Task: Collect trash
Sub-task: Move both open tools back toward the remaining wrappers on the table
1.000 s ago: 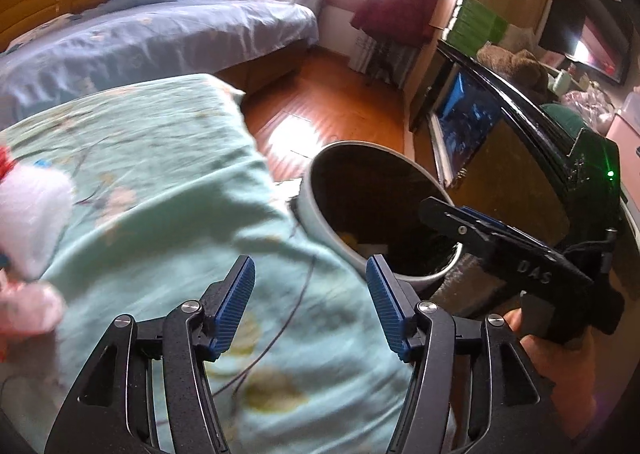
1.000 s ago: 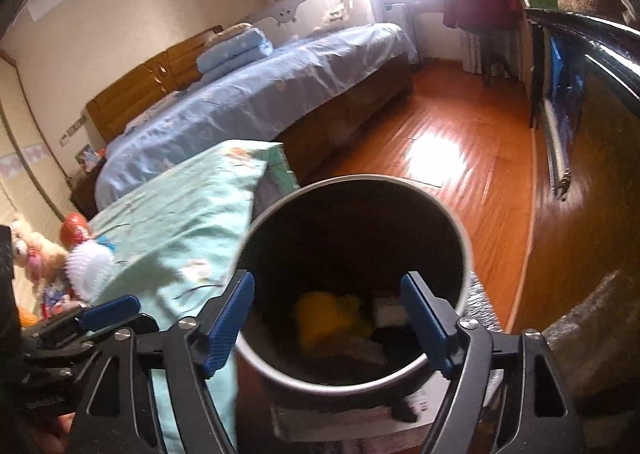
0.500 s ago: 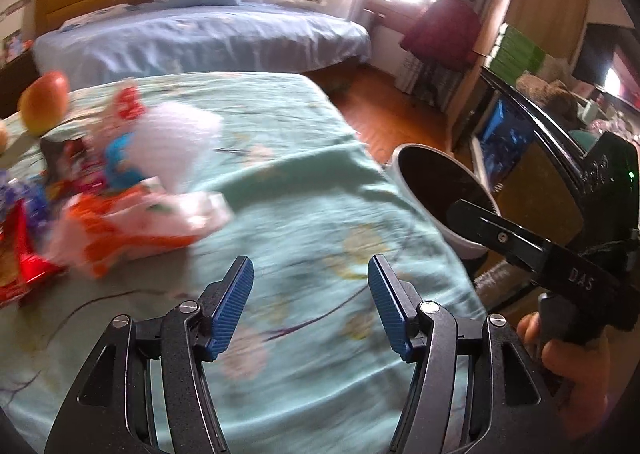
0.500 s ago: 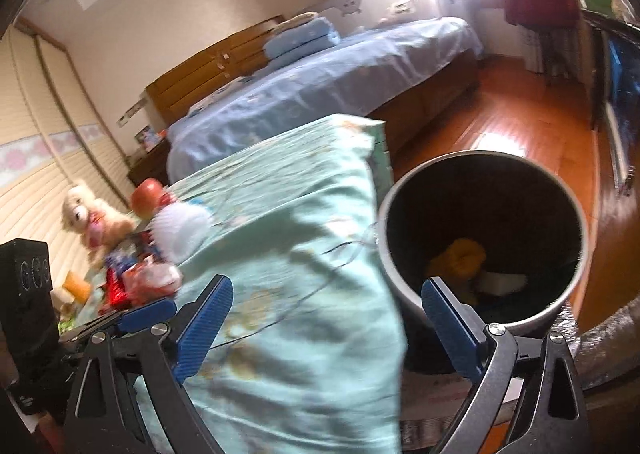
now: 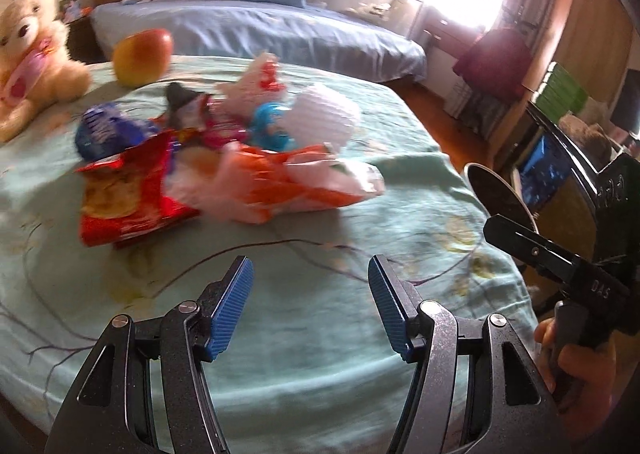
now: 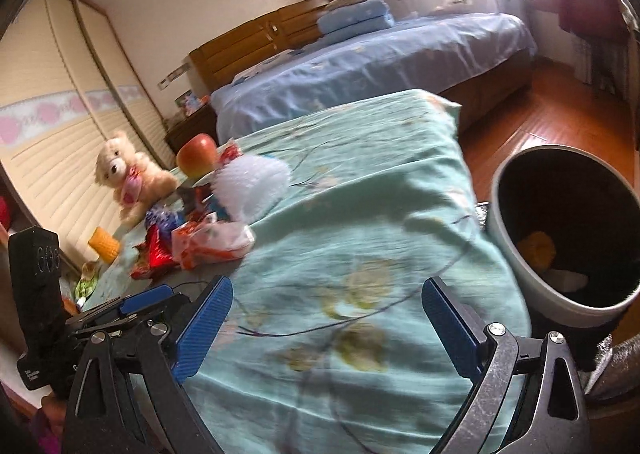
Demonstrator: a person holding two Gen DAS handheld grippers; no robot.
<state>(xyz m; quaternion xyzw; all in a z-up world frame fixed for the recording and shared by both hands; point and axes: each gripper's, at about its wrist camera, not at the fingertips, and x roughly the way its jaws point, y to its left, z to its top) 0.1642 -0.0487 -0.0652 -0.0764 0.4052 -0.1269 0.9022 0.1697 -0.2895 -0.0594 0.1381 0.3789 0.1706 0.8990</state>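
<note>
A pile of trash lies on the green cloth-covered table: a red chip bag, an orange-and-white plastic wrapper, a white foam net and blue wrappers. My left gripper is open and empty, a short way in front of the pile. My right gripper is open and empty over the table's right part; the pile lies to its left. The round trash bin, with a yellow scrap inside, stands on the floor right of the table; it also shows in the left wrist view.
An apple and a teddy bear sit behind the pile. A corn cob lies at the table's left edge. A blue bed stands beyond, with wooden floor between it and the bin.
Both grippers have swung left, away from the bin and toward the trash pile on the table. The bin has slid to the right edge of both views. Both stay open.
</note>
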